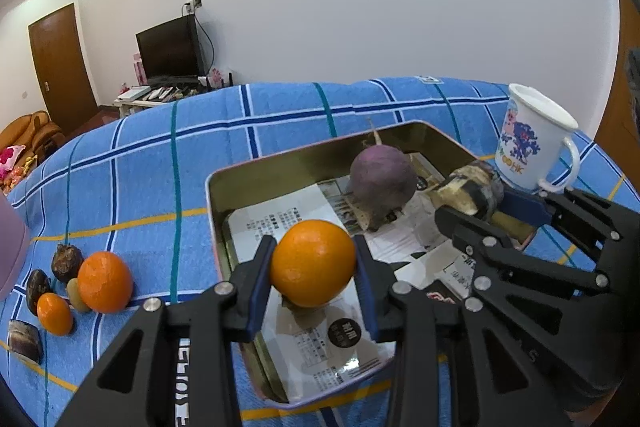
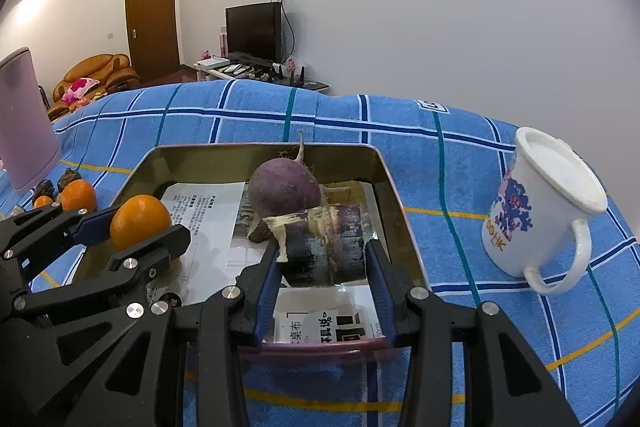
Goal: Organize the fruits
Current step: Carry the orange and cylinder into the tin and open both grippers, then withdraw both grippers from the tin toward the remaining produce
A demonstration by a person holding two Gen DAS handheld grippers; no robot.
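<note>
My left tongs (image 1: 314,267) grip an orange (image 1: 313,263), right tongs (image 2: 326,267) a sugarcane chunk (image 2: 324,247), over the tin tray (image 2: 264,155) holding a purple turnip (image 2: 284,187); only the left view shows the cut piece (image 1: 24,341) at the bench's near-left edge.

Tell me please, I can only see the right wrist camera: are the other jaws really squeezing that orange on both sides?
Observer: Yes. In the left wrist view the left gripper has one blue pad pressed on each side of the held orange, above the paper in the tray.
Operator: Is anything hiding by the loose oranges on the cloth?
Observer: Yes. A small tan fruit sits between the big loose orange and the little orange; your view hides it.
</note>
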